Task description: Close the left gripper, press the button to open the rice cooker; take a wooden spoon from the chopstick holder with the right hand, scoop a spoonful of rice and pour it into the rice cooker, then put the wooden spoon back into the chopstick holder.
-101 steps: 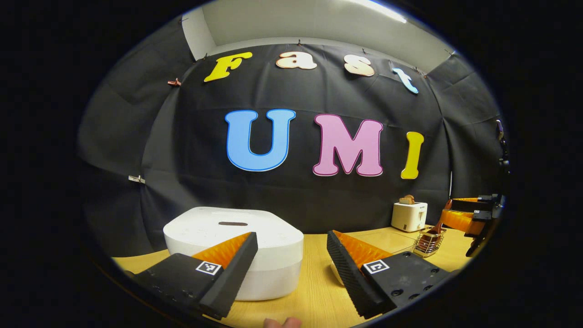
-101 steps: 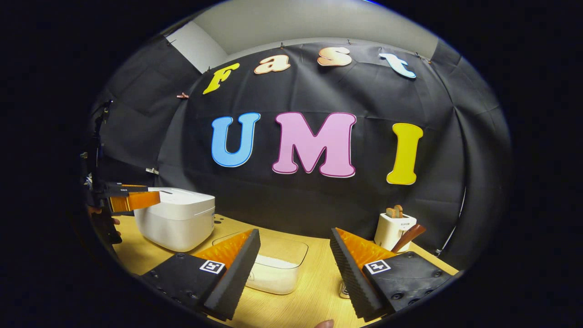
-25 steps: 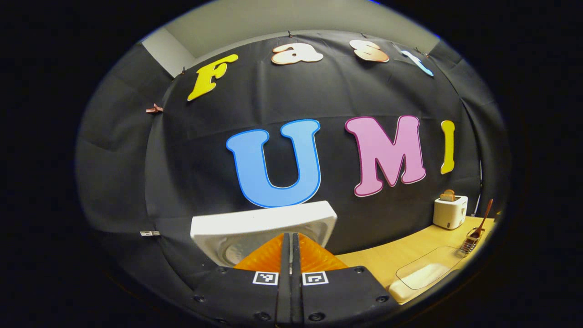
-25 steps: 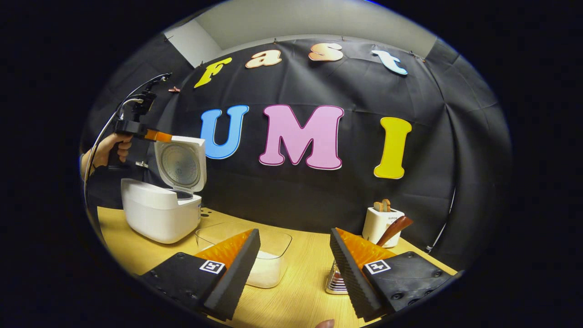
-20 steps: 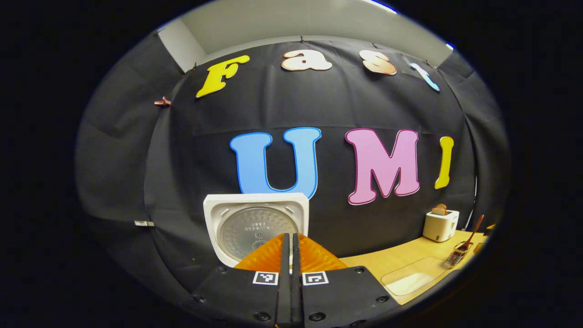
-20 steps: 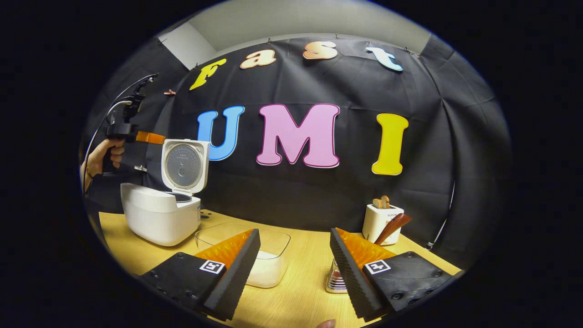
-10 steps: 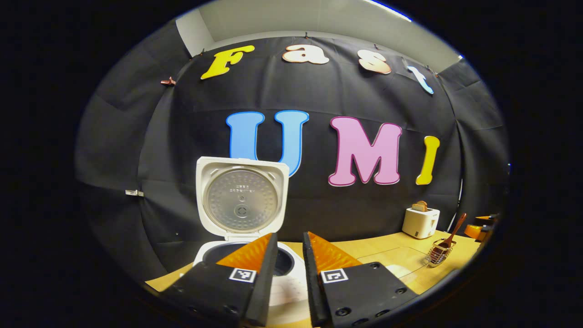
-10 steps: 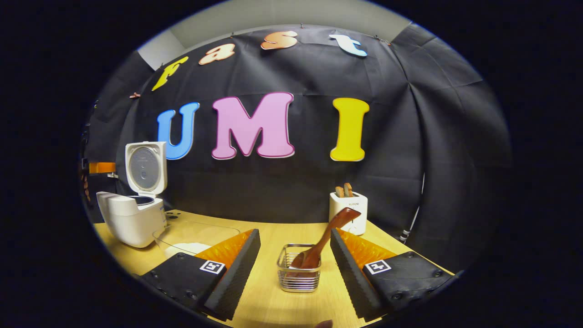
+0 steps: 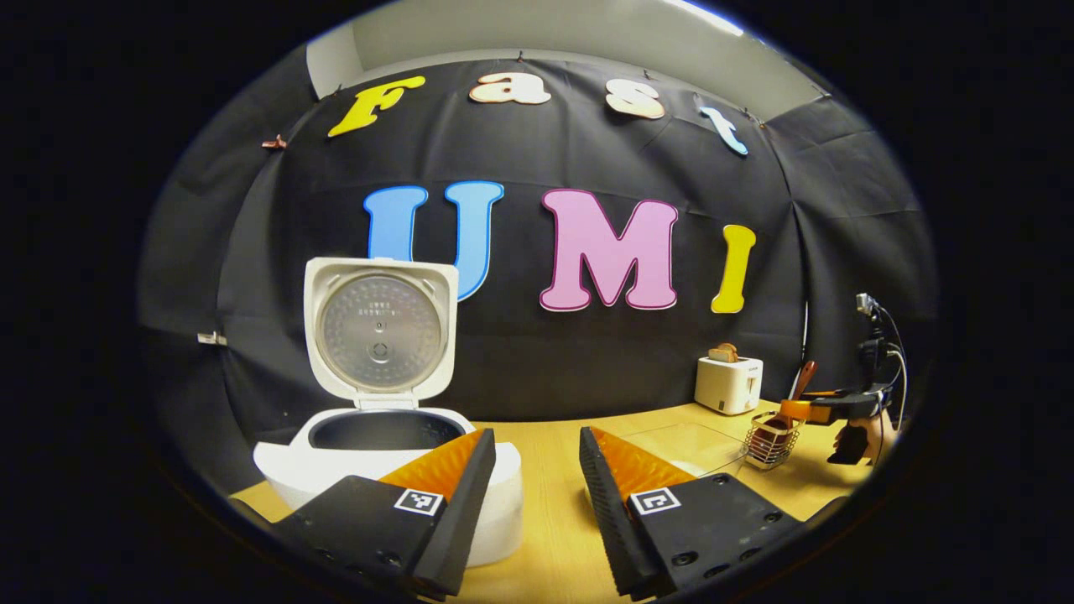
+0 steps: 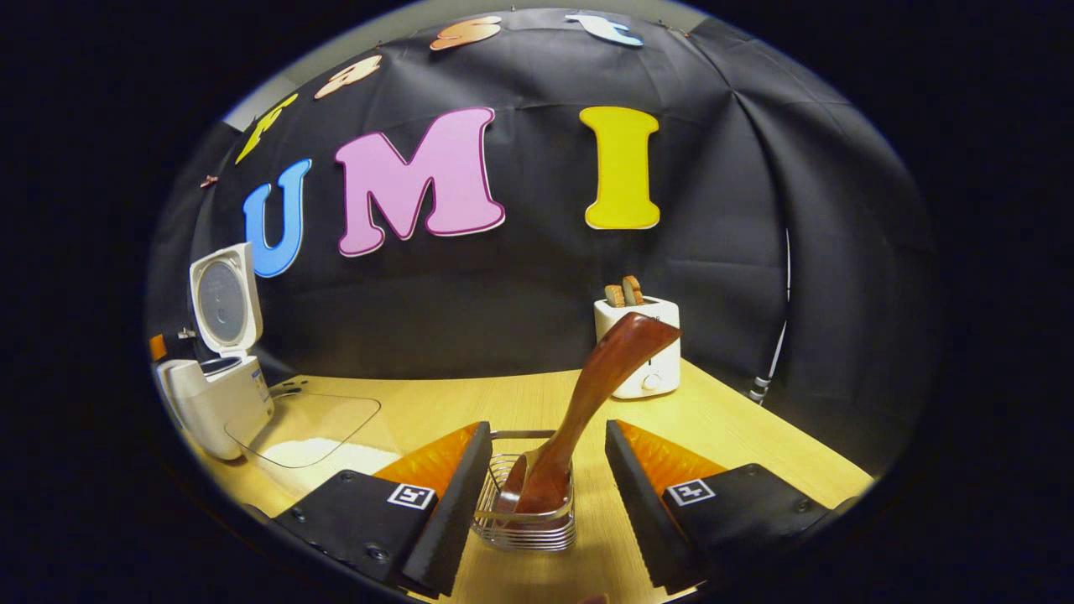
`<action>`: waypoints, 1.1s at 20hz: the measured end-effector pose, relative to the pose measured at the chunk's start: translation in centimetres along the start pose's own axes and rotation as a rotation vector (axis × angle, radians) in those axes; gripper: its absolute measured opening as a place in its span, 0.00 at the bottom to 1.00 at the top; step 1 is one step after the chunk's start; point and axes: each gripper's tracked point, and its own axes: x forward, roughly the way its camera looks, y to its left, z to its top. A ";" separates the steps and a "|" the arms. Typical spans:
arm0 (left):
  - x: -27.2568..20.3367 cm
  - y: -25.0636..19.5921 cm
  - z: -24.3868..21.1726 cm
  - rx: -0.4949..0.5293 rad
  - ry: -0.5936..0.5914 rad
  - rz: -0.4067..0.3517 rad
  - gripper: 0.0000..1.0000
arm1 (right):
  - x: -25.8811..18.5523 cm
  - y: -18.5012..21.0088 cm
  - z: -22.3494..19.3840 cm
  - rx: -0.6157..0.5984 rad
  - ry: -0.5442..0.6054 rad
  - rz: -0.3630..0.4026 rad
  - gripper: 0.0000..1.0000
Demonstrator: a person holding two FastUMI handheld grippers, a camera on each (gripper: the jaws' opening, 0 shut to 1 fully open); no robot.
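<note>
The spread right claw [image 10: 547,495] flanks a curved reddish-brown wooden spoon [image 10: 587,403] in a wire chopstick holder [image 10: 524,524] (left claw [image 9: 527,495] likewise parted) on the pale woodgrain tabletop [image 10: 722,419].

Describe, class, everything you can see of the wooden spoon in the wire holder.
The wooden spoon looks like glossy reddish-brown wood, carved in one piece. It stands in the wire chopstick holder with one end down inside the basket, and its shaft leans up and to the right to a broad, rounded top end. It rests against the holder. The right gripper has its jaws open on either side of the spoon, not touching it. In the left gripper view, the spoon shows small and far off, in front of the toaster.
</note>
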 end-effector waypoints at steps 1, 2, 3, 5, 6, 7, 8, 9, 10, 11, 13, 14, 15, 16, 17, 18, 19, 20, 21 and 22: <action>0.1 -0.1 -0.5 -0.010 0.011 -0.001 0.66 | 0.3 0.3 -0.1 0.006 0.001 0.008 0.85; 0.1 0.3 -0.7 -0.014 0.018 0.005 0.67 | 0.6 0.6 -0.2 0.013 0.004 0.015 0.84; 0.2 0.6 -0.8 -0.016 0.022 0.013 0.66 | 1.0 0.6 -0.2 0.012 0.004 0.013 0.81; 0.2 1.4 -1.0 -0.020 0.023 0.033 0.66 | 1.4 0.6 -0.1 0.012 0.001 0.010 0.80; 0.3 1.7 -0.9 -0.020 0.020 0.040 0.66 | 1.6 0.6 -0.1 0.012 -0.001 0.009 0.80; 0.3 1.7 -0.9 -0.020 0.018 0.042 0.66 | 1.9 0.4 -0.1 0.010 -0.002 0.005 0.77; 0.2 1.8 -0.9 -0.020 0.016 0.043 0.66 | 2.2 0.0 -0.3 0.008 0.001 -0.004 0.76; 0.3 1.8 -0.9 -0.020 0.014 0.045 0.66 | 2.5 -0.2 -0.5 0.015 0.009 -0.007 0.74; 0.3 1.9 -0.8 -0.019 0.015 0.044 0.66 | 2.8 -0.2 -0.8 0.029 0.016 -0.003 0.73; 0.4 2.0 -0.9 -0.018 0.015 0.045 0.66 | 3.0 -0.2 -1.0 0.042 0.023 0.000 0.70; 0.5 2.0 -0.9 -0.014 0.012 0.046 0.66 | 3.3 -0.1 -1.1 0.059 0.031 0.008 0.68; 0.5 2.1 -0.8 -0.014 0.011 0.047 0.66 | 3.3 0.0 -1.0 0.059 0.027 0.010 0.65; 0.5 2.1 -0.9 -0.013 0.011 0.048 0.66 | 3.4 -0.2 -1.0 0.050 0.024 0.003 0.56; 0.4 2.2 -0.9 -0.014 0.013 0.050 0.66 | 3.3 -0.2 -0.9 0.050 0.021 0.009 0.50; 0.5 2.4 -1.1 -0.015 0.015 0.052 0.66 | 3.0 -0.3 -0.7 0.047 0.017 0.008 0.33; 0.5 2.4 -1.0 -0.016 0.013 0.051 0.66 | 2.9 -0.1 -0.5 0.048 0.008 0.015 0.47; 0.5 2.4 -1.0 -0.016 0.011 0.052 0.66 | 2.7 0.0 -0.3 0.050 0.004 0.024 0.43; 0.4 2.4 -0.9 -0.015 0.011 0.055 0.66 | 2.6 0.2 -0.2 0.048 0.002 0.033 0.40; 0.4 2.4 -1.0 -0.015 0.011 0.054 0.66 | 2.5 0.3 -0.4 0.043 0.000 0.037 0.34; 0.4 2.5 -1.0 -0.016 0.010 0.054 0.66 | 2.3 0.5 -0.4 0.038 0.000 0.041 0.33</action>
